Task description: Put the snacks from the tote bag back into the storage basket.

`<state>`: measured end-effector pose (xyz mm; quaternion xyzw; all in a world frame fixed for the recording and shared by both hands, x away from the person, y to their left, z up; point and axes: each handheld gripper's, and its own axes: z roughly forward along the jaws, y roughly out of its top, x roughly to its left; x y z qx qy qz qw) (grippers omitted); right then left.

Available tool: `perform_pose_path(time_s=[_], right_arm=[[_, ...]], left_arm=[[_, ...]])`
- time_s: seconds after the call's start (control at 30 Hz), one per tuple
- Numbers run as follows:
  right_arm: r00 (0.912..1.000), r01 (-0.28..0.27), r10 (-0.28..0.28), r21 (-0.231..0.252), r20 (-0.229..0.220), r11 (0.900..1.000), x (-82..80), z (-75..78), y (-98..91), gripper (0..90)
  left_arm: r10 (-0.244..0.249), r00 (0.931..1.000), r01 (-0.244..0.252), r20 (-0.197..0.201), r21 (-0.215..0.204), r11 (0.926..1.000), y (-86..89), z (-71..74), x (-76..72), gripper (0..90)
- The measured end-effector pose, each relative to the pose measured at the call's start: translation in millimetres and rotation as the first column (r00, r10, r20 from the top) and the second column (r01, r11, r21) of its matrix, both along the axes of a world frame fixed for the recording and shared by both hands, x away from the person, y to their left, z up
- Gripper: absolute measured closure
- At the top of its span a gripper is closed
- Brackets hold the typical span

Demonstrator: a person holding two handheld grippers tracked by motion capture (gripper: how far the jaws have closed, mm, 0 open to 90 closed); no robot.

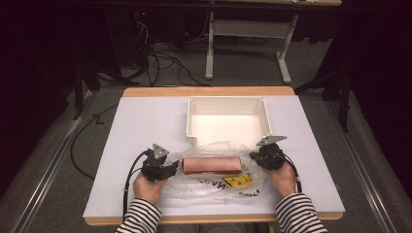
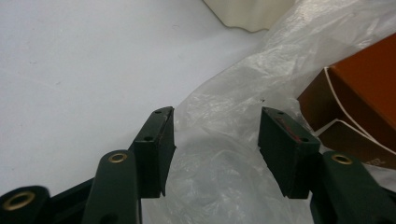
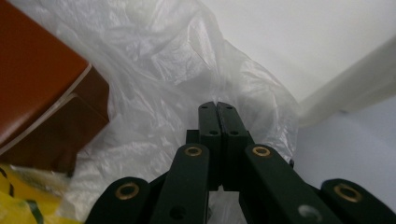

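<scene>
On the table [image 1: 145, 121], one clear bag [image 1: 214, 182], one brown box [image 1: 212, 166], one white tray [image 1: 265, 116].

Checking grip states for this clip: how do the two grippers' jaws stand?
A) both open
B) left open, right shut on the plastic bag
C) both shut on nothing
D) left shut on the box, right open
B: the left gripper gapes around the plastic bag; the right gripper pinches a fold.

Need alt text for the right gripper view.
The right gripper, jaws closed together, pinches a fold of the clear plastic bag on a white table. A brown box lies inside the bag at left; a white bin's wall crosses at right.
</scene>
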<state>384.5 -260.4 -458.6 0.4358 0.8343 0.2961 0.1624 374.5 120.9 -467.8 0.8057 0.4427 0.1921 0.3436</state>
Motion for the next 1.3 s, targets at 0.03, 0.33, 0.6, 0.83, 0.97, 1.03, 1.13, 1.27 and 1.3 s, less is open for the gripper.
perform_pose_path(time_s=[0.03, 0.33, 0.6, 0.83, 0.97, 1.03, 1.13, 1.27, 1.3], right_arm=[[1.0000, 0.002, -0.002, -0.004, 0.000, 1.0000, -1.3, -1.8, -1.9, 90.0], [0.9979, 0.064, -0.063, -0.008, 0.013, 0.9979, -10.9, -9.3, -20.3, 88.8], [0.9915, 0.065, -0.077, 0.115, 0.105, 0.9913, -22.9, 19.2, -23.1, 62.0], [0.9869, -0.010, -0.016, 0.156, 0.160, 0.9878, -28.8, 36.1, -16.8, 52.7], [0.9793, -0.082, 0.047, 0.171, 0.197, 0.9818, -31.2, 42.7, -8.8, 50.7], [0.9740, -0.113, 0.075, 0.171, 0.214, 0.9788, -32.7, 46.4, -2.9, 49.5], [0.9657, -0.166, 0.125, 0.173, 0.228, 0.9707, -33.3, 51.1, 7.0, 47.7], [0.9571, -0.228, 0.192, 0.152, 0.217, 0.9618, -31.7, 52.6, 23.0, 46.5], [0.9554, -0.239, 0.206, 0.144, 0.211, 0.9601, -30.9, 51.9, 27.1, 46.0]], left_arm=[[0.002, 1.0000, -0.002, 0.001, 0.010, 0.9999, -0.4, -1.7, 0.3, 46.4], [0.007, 0.9994, -0.008, 0.035, 0.040, 0.9992, -0.2, -12.9, 1.3, 44.7], [-0.008, 0.9982, 0.007, 0.060, 0.028, 0.9996, 3.5, -16.0, 0.0, 40.9], [-0.017, 0.9980, 0.017, 0.061, 0.001, 0.9999, 5.8, -18.0, 0.1, 39.7], [-0.027, 0.9974, 0.027, 0.067, -0.002, 0.9996, 6.0, -18.1, -1.1, 39.0], [-0.034, 0.9942, 0.035, 0.102, 0.000, 0.9994, 5.4, -17.6, -4.7, 39.4], [-0.022, 0.9888, 0.026, 0.148, -0.022, 0.9994, 8.6, -16.1, -9.4, 36.9], [-0.030, 0.9876, 0.038, 0.154, -0.048, 0.9981, 11.0, -15.7, -10.0, 34.9], [-0.032, 0.9874, 0.040, 0.155, -0.051, 0.9979, 11.1, -15.5, -10.3, 34.6]])
